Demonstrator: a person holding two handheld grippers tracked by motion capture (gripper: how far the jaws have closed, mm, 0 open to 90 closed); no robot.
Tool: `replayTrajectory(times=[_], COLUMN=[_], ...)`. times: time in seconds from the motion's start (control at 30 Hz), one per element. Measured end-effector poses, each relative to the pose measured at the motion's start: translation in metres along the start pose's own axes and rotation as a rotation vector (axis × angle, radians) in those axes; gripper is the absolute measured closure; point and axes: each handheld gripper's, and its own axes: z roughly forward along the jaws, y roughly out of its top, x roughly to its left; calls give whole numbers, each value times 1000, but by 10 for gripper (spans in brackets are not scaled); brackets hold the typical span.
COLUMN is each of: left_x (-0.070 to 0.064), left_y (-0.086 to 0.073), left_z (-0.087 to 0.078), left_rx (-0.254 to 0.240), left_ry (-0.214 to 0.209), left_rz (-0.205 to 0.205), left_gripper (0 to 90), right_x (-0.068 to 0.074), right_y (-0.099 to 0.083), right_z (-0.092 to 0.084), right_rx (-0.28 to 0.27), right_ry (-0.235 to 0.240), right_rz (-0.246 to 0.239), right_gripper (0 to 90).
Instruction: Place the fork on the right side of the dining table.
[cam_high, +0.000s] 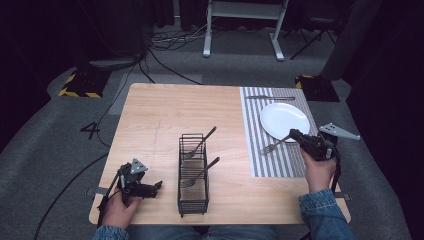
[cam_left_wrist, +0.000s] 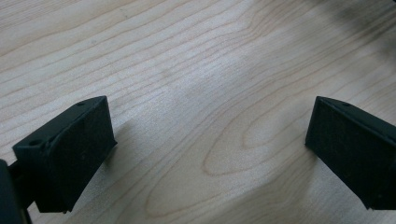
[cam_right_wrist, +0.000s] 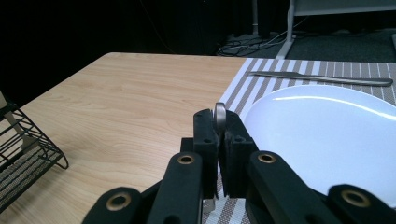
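Note:
My right gripper (cam_high: 295, 135) is shut on the handle of a metal fork (cam_high: 272, 146), whose tines point left over the striped placemat (cam_high: 272, 165) just beside the white plate (cam_high: 284, 120). In the right gripper view the fork handle (cam_right_wrist: 219, 114) sticks up between the closed pads of my right gripper (cam_right_wrist: 218, 133), with the plate (cam_right_wrist: 327, 135) at the right. My left gripper (cam_high: 157, 186) rests near the table's front left, open, and its left gripper view shows my left gripper (cam_left_wrist: 208, 135) with bare wood between the wide-apart jaws.
A black wire caddy (cam_high: 193, 172) stands in the middle front of the wooden table (cam_high: 160, 120), holding two forks (cam_high: 199, 146). A knife (cam_high: 270, 97) lies on the placemat beyond the plate. Cables and stands sit on the floor behind.

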Motion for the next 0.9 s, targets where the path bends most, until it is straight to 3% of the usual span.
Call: replayTrajectory(times=[0.3,0.57,0.67,0.9], left_x=[0,0,0,0], left_y=[0,0,0,0], left_z=[0,0,0,0], left_rx=[0,0,2,-1], left_ry=[0,0,0,0], left_rz=[0,0,0,0], left_gripper=[12,12,12,12], right_x=[-5,-12,-20,-37], right_y=[0,0,1,2], right_z=[0,3,7,12], right_rx=[8,13,45,106], right_ry=[-31,-82,-88,-76], right_rz=[8,-22,-27,23], right_gripper=[841,634,594,505])
